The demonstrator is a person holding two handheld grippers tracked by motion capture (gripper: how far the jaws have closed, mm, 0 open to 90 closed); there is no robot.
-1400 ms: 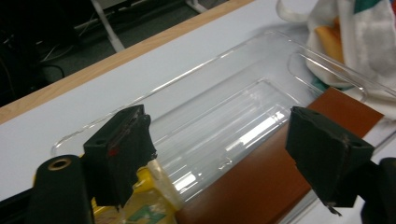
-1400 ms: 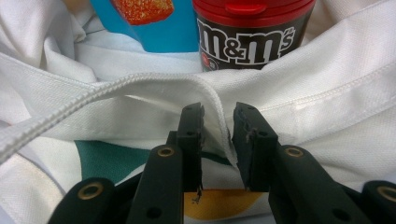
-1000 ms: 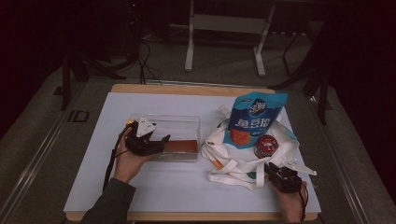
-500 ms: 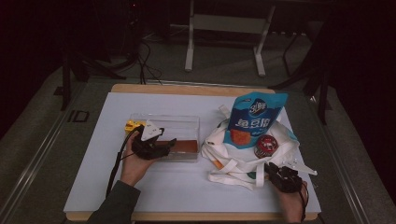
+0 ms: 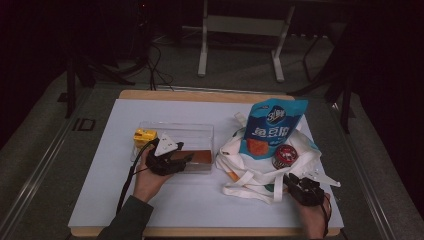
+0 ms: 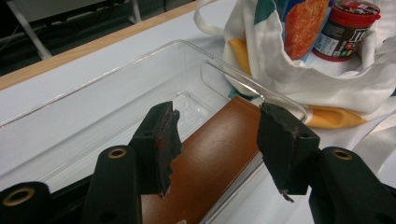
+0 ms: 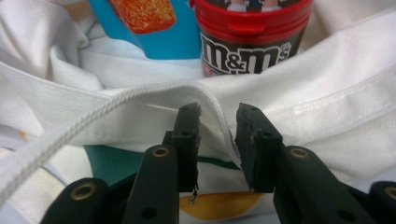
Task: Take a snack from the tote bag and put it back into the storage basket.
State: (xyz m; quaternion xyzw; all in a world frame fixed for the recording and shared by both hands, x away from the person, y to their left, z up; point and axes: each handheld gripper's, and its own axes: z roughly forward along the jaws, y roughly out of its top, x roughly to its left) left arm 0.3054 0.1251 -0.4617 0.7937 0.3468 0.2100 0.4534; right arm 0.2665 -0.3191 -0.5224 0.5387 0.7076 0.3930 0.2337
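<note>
The work in hand appears to be moving goods between the cloth bag (image 5: pixel 260 172) and the clear tray (image 5: pixel 200 132) on the surface (image 5: pixel 100 200).

Progress, as judged: 1 brown bar (image 6: pixel 219 154) lies in the tray along its near wall. 1 yellow box (image 5: pixel 144 136) stands at the tray's left end; whether inside or just beside it cannot be told. 1 blue pouch (image 5: pixel 270 127) and 1 red-lidded jar (image 5: pixel 285 156) stand in the bag.

The left tool (image 6: pixel 219 140) straddles the brown bar; its jaws have just been closing, and gaps remain between pads and bar. The right tool (image 7: pixel 217 137) stands with its jaws apart around a fold of the bag's rim; they have just been opening.

Count: 2 tools, 1 bag, 1 tray.
</note>
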